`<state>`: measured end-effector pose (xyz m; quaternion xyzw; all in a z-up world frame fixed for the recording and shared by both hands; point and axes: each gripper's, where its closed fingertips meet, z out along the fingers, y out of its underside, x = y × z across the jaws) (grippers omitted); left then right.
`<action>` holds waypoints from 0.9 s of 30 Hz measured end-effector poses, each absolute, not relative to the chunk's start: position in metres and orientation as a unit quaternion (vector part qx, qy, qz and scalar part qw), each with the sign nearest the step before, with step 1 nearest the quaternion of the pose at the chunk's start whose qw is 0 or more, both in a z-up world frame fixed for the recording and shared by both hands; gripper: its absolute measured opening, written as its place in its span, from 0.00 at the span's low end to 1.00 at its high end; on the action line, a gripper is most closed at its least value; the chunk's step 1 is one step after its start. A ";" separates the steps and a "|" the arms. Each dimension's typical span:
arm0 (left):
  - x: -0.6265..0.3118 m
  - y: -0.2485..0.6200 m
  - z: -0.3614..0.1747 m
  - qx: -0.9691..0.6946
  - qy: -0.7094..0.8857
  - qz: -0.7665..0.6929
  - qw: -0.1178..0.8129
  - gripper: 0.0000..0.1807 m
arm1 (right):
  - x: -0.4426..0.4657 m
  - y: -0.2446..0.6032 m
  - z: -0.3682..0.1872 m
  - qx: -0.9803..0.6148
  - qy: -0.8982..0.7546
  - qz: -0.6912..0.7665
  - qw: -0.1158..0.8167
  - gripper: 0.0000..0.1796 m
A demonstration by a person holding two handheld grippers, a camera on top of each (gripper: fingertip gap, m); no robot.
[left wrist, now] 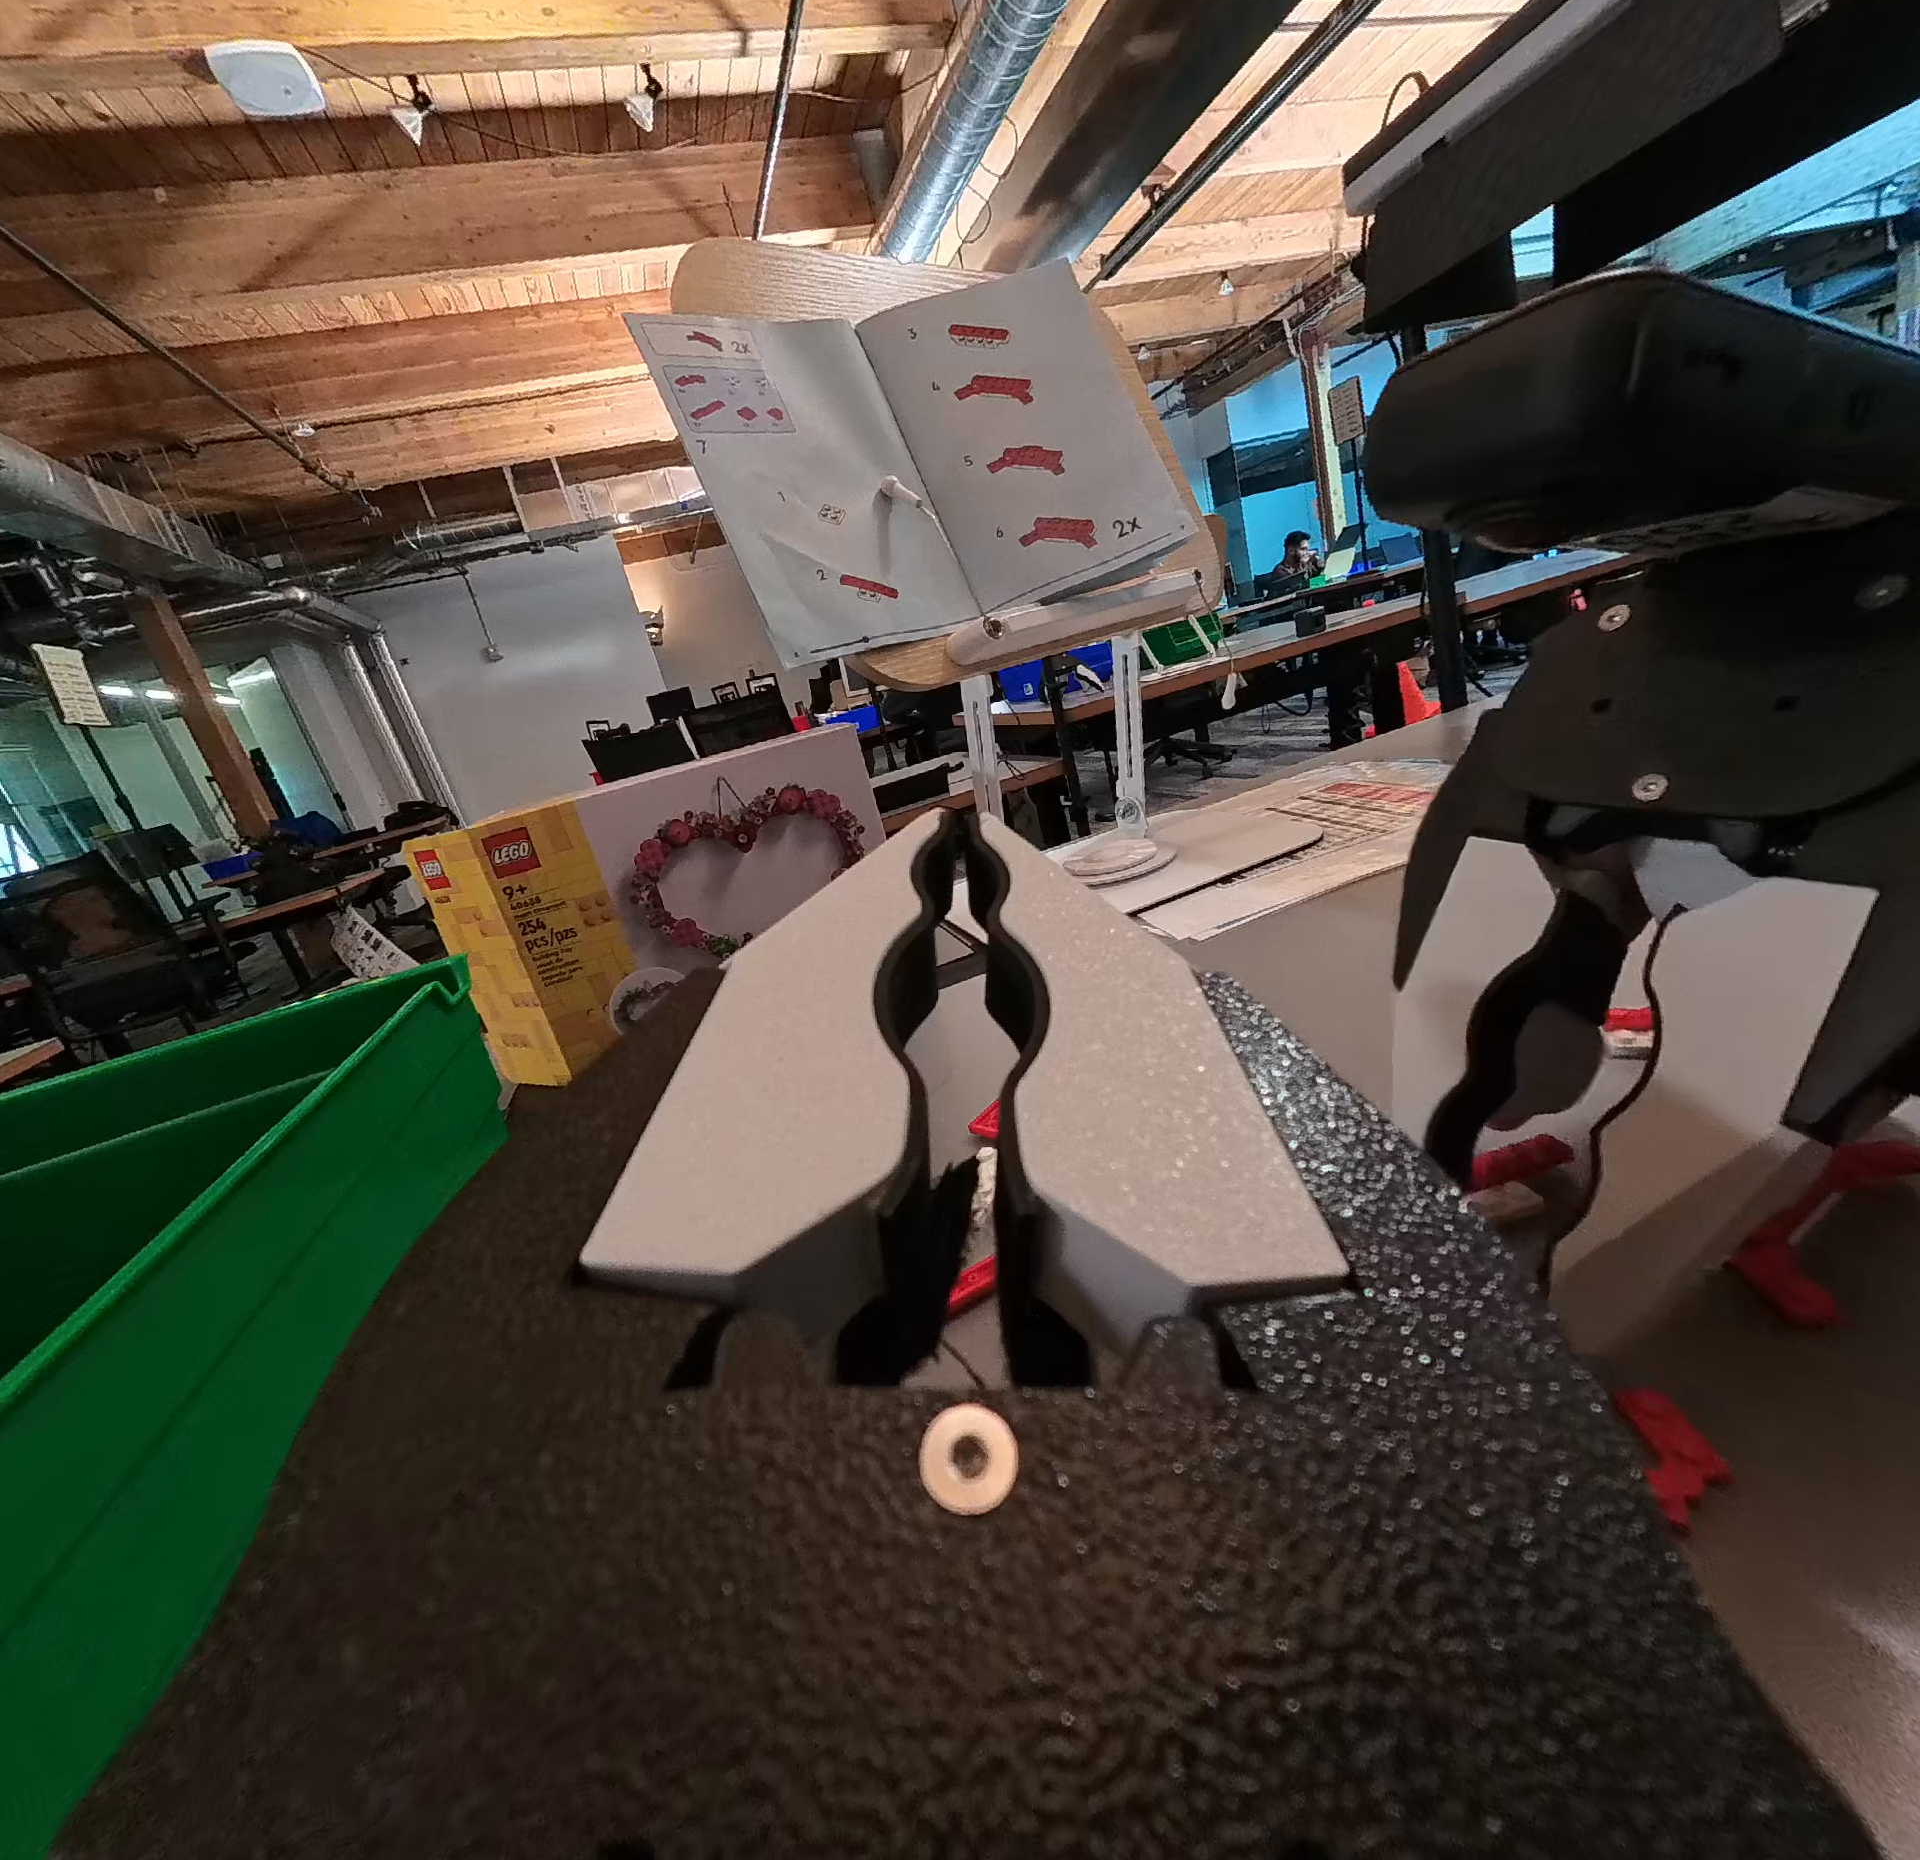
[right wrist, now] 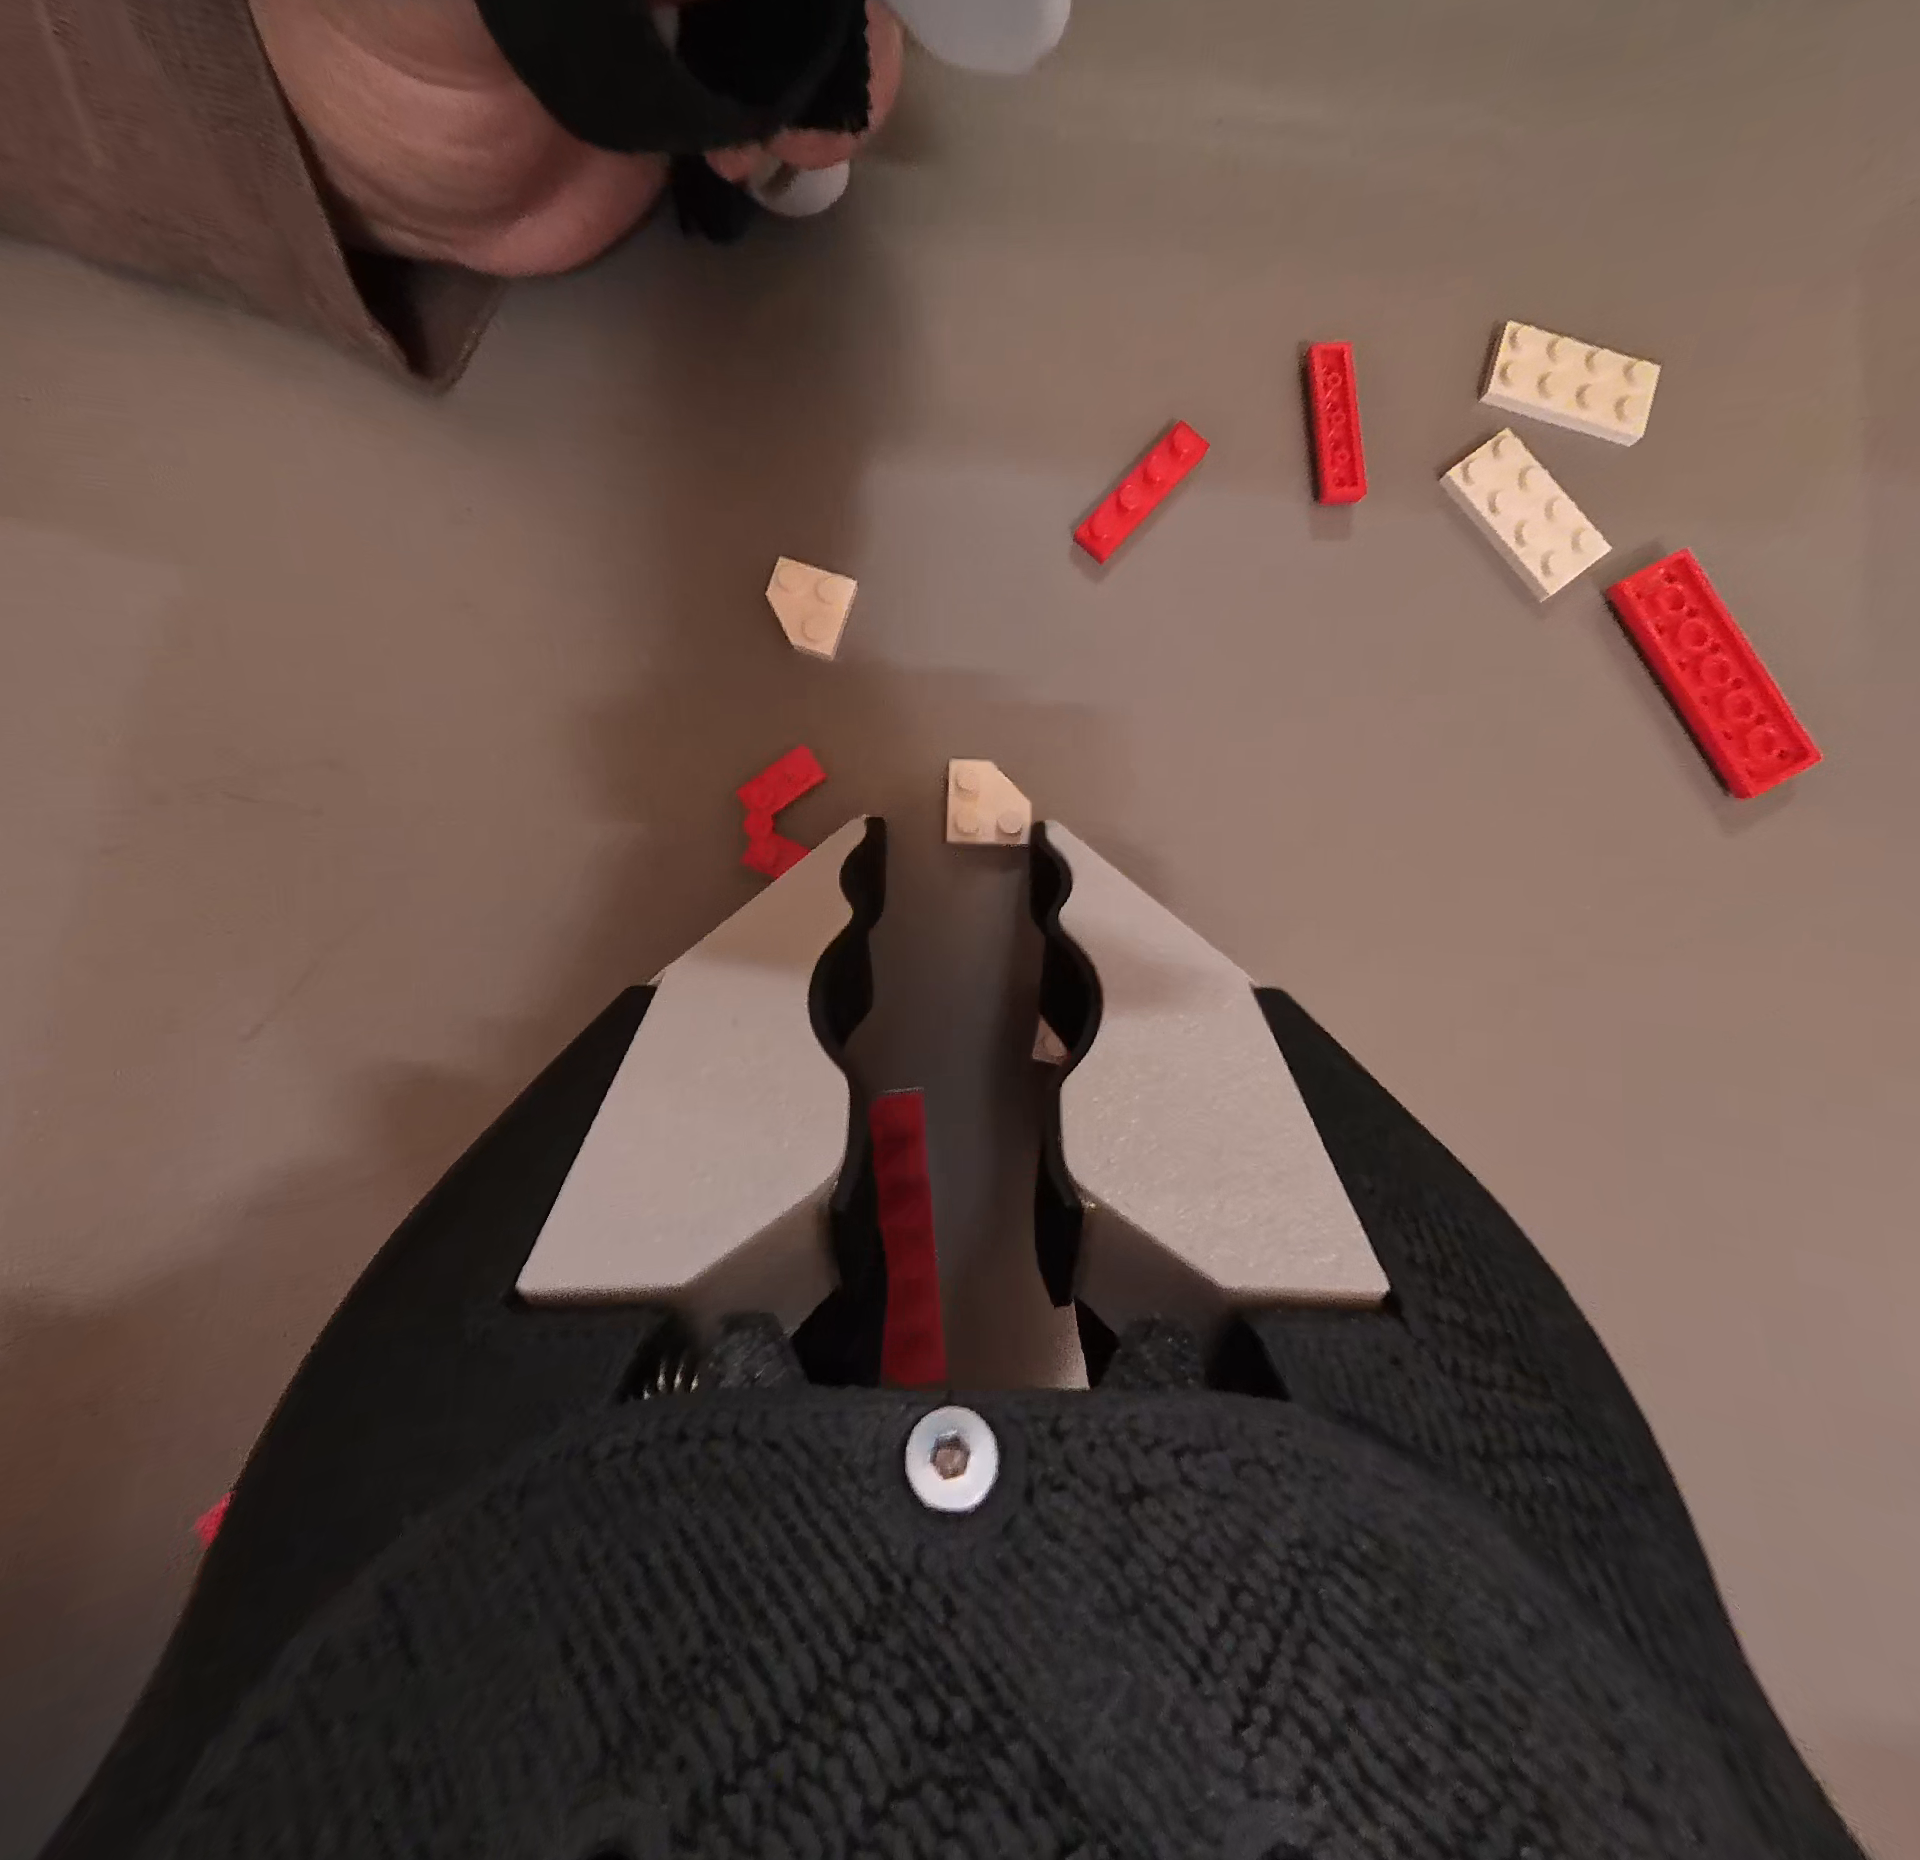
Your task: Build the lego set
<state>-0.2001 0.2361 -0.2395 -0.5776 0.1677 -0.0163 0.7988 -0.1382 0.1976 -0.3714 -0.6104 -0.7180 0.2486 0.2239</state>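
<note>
The right gripper (right wrist: 956, 834) pointed straight down at a grey-brown table (right wrist: 416, 875), its jaws apart with nothing held between them. Beneath its body, seen through the gap, lay a long red plate (right wrist: 906, 1239), flat on the table. Just past the fingertips sat a small tan wedge plate (right wrist: 985, 804), touching nothing, close to the right fingertip. A small red angled piece (right wrist: 777, 804) lay just beside the left fingertip. A second tan wedge plate (right wrist: 812, 605) lay a little farther out, with open table around it.

Farther to the right, loose pieces were scattered, all flat and apart from one another: two narrow red plates (right wrist: 1141, 491) (right wrist: 1334, 422), two tan two-by-four plates (right wrist: 1523, 511) (right wrist: 1571, 381), and a wide red plate (right wrist: 1712, 671) lying studs down. The table to the left of the pieces was bare up to a person's hand (right wrist: 447, 148) and tan sleeve at the far edge.

The left gripper (left wrist: 964, 823) was raised and aimed level across the table, its jaws nearly together at the tips; nothing could be seen held there. A green bin (left wrist: 208, 1187) stood close on its left. Beyond it stood a yellow set box (left wrist: 540, 927), and farther still an open instruction booklet (left wrist: 914, 460) on a stand.
</note>
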 end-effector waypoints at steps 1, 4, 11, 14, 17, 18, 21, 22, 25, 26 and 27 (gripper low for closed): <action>-0.200 0.236 -0.239 -0.578 0.168 -0.016 0.799 0.00 | -0.137 0.197 -0.371 -0.611 -0.718 0.251 0.219 0.14; -0.200 0.236 -0.240 -0.578 0.169 -0.016 0.798 0.00 | -0.134 0.196 -0.371 -0.612 -0.719 0.252 0.213 0.12; -0.199 0.236 -0.240 -0.578 0.170 -0.016 0.798 0.00 | -0.133 0.194 -0.370 -0.604 -0.723 0.257 0.215 0.11; -0.199 0.236 -0.240 -0.578 0.171 -0.016 0.798 0.00 | -0.139 0.194 -0.367 -0.594 -0.725 0.261 0.232 0.15; -0.199 0.236 -0.240 -0.578 0.171 -0.016 0.798 0.00 | -0.144 0.191 -0.366 -0.588 -0.726 0.268 0.235 0.17; -0.199 0.236 -0.240 -0.578 0.170 -0.016 0.798 0.00 | -0.144 0.190 -0.367 -0.588 -0.727 0.267 0.234 0.17; -0.199 0.236 -0.240 -0.578 0.170 -0.017 0.798 0.00 | -0.144 0.190 -0.371 -0.591 -0.729 0.261 0.228 0.16; -0.199 0.236 -0.240 -0.578 0.170 -0.017 0.798 0.00 | -0.144 0.190 -0.371 -0.592 -0.728 0.261 0.227 0.16; -0.199 0.236 -0.240 -0.578 0.171 -0.017 0.798 0.00 | -0.144 0.191 -0.371 -0.594 -0.727 0.260 0.227 0.15; -0.199 0.236 -0.240 -0.578 0.170 -0.017 0.798 0.00 | -0.143 0.191 -0.371 -0.594 -0.727 0.259 0.227 0.14; -0.199 0.236 -0.240 -0.578 0.170 -0.017 0.798 0.00 | -0.143 0.191 -0.371 -0.595 -0.726 0.259 0.226 0.14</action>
